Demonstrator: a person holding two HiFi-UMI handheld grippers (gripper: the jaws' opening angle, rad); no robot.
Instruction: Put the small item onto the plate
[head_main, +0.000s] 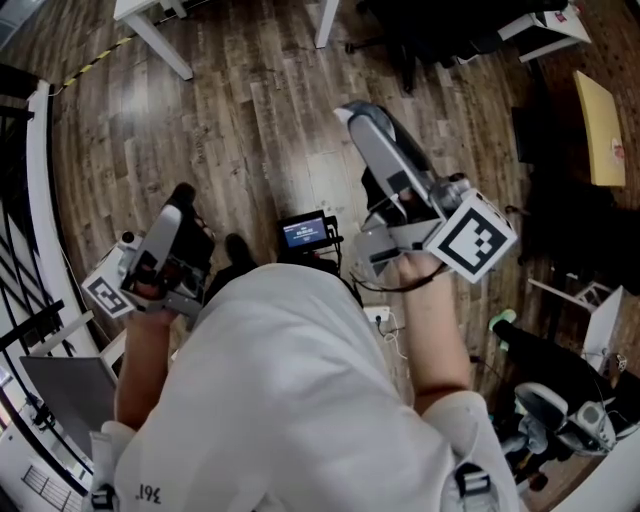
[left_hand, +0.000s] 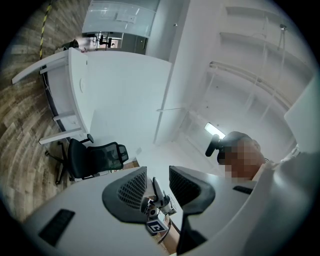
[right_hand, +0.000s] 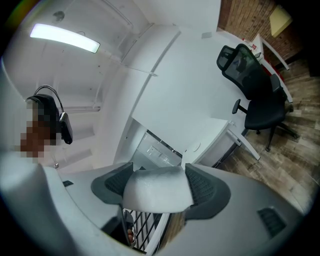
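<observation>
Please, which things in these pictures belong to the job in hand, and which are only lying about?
For the job:
- white small item, clamped in the right gripper
- left gripper, open and empty
- the plate is not in view

Lying about:
- black office chair
- small lit screen on the wooden floor

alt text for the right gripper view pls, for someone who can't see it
The right tool is shut on a small white item, its jaws pressing both sides. Behind it are white walls, a ceiling light at upper left, and a black chair on wood floor at upper right.
</observation>
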